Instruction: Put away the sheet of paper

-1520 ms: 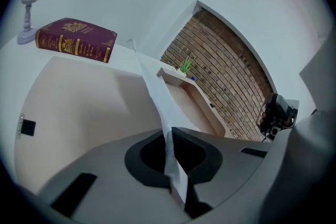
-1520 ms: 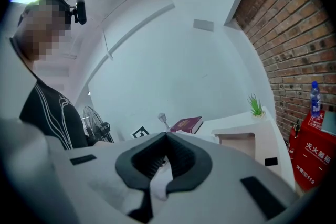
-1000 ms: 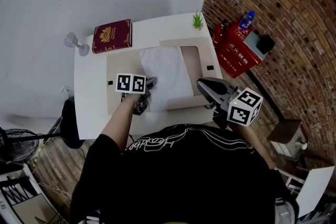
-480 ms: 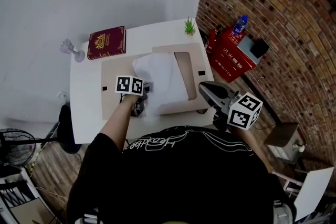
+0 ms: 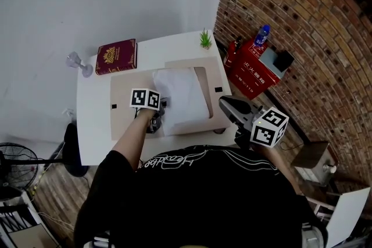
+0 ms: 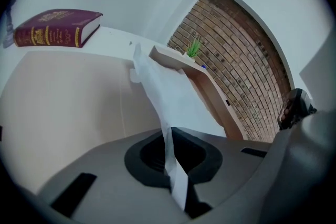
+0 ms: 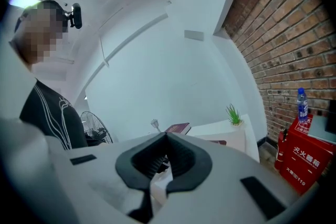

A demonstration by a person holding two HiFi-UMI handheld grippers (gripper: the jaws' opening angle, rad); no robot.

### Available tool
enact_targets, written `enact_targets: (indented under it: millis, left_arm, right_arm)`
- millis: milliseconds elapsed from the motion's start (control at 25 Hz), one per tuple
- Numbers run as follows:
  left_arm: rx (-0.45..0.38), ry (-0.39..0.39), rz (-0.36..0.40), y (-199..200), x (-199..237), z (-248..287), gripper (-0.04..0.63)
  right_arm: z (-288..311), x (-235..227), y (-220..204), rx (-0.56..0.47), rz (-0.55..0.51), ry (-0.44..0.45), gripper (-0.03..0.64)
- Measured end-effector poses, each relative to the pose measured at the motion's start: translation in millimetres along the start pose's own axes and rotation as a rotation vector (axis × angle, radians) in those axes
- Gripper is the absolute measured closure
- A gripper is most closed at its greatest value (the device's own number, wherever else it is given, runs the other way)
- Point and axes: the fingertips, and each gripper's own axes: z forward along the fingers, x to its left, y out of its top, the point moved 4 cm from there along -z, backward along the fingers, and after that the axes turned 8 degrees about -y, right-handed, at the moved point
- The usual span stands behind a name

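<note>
A white sheet of paper (image 5: pixel 181 96) lies on an open beige folder (image 5: pixel 125 110) on the white table. My left gripper (image 5: pixel 158 120) is shut on the sheet's near left corner. In the left gripper view the paper (image 6: pixel 168 92) rises out of the pinched jaws (image 6: pixel 169 134) and stretches toward the folder's raised flap (image 6: pixel 210 92). My right gripper (image 5: pixel 225 104) hovers off the table's near right corner, away from the paper. Its jaws (image 7: pixel 165 136) look shut with nothing in them.
A dark red book (image 5: pixel 116 56) and a wine glass (image 5: pixel 78 62) sit at the table's far left. A small green plant (image 5: pixel 205 39) stands at the far right corner. A red box (image 5: pixel 253 67) with a bottle (image 5: pixel 261 33) stands by the brick wall. A fan (image 5: pixel 11 162) is on the floor at left.
The head view has drifted, so the table sits a little higher and smaller. My left gripper keeps its hold on the paper's corner. The right gripper stays off the table's right side.
</note>
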Motion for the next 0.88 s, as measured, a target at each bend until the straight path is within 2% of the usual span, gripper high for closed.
enact_targets:
  millis: [480, 720, 880]
  left_arm:
    - [0.047, 0.0, 0.026, 8.1, -20.4, 29.7, 0.561]
    - [0.051, 0.05, 0.024, 9.1, -20.9, 36.5, 0.56]
    - [0.024, 0.081, 0.012, 10.4, -22.2, 36.6, 0.56]
  right_arm:
    - [-12.4, -18.0, 5.3, -0.012, 0.009, -0.003, 0.612]
    - [-18.1, -30.5, 8.5, -0.01, 0.009, 0.002, 0.612]
    - [-20.3, -38.8, 16.4, -0.016, 0.005, 0.025, 0.612]
